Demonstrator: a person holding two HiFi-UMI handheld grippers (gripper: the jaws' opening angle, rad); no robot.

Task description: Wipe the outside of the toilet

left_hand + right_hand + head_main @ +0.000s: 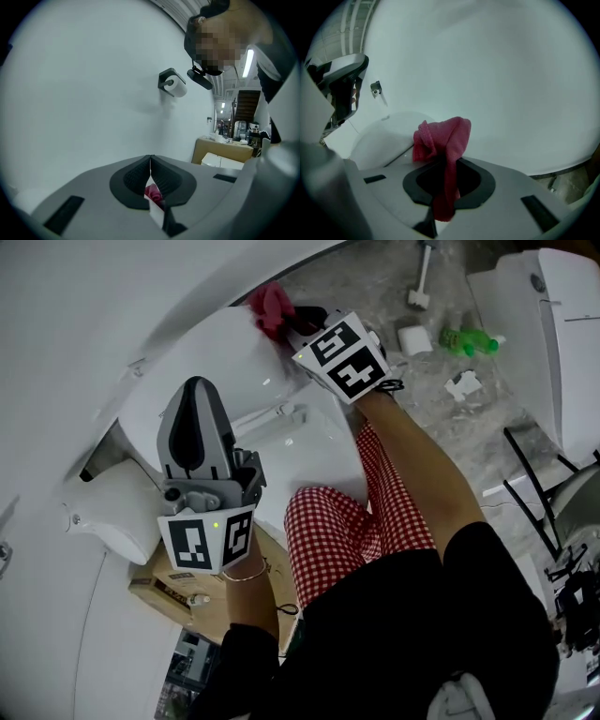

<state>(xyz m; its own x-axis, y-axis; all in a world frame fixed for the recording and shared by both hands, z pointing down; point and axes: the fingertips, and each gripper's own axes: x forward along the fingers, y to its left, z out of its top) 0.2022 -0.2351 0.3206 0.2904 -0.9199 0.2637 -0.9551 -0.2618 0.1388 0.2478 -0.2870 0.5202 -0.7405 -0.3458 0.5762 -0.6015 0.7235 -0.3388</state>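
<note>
The white toilet (217, 360) stands against the white wall, its rounded top under both grippers. My right gripper (284, 326) is shut on a pink cloth (271, 306), which is bunched at the jaw tips and pressed on the toilet's upper surface near the wall. In the right gripper view the cloth (442, 138) sticks out of the right gripper (443, 163) above the toilet (386, 138). My left gripper (195, 388) hovers over the toilet nearer me. Its jaws are shut with nothing held, as the left gripper view shows (150, 159).
A paper roll (413, 338), a green bottle (468, 339) and a brush handle (422, 277) lie on the grey floor at the right. Another white fixture (553, 324) stands far right. A cardboard box (178, 589) sits by my leg. A roll holder (172, 84) hangs on the wall.
</note>
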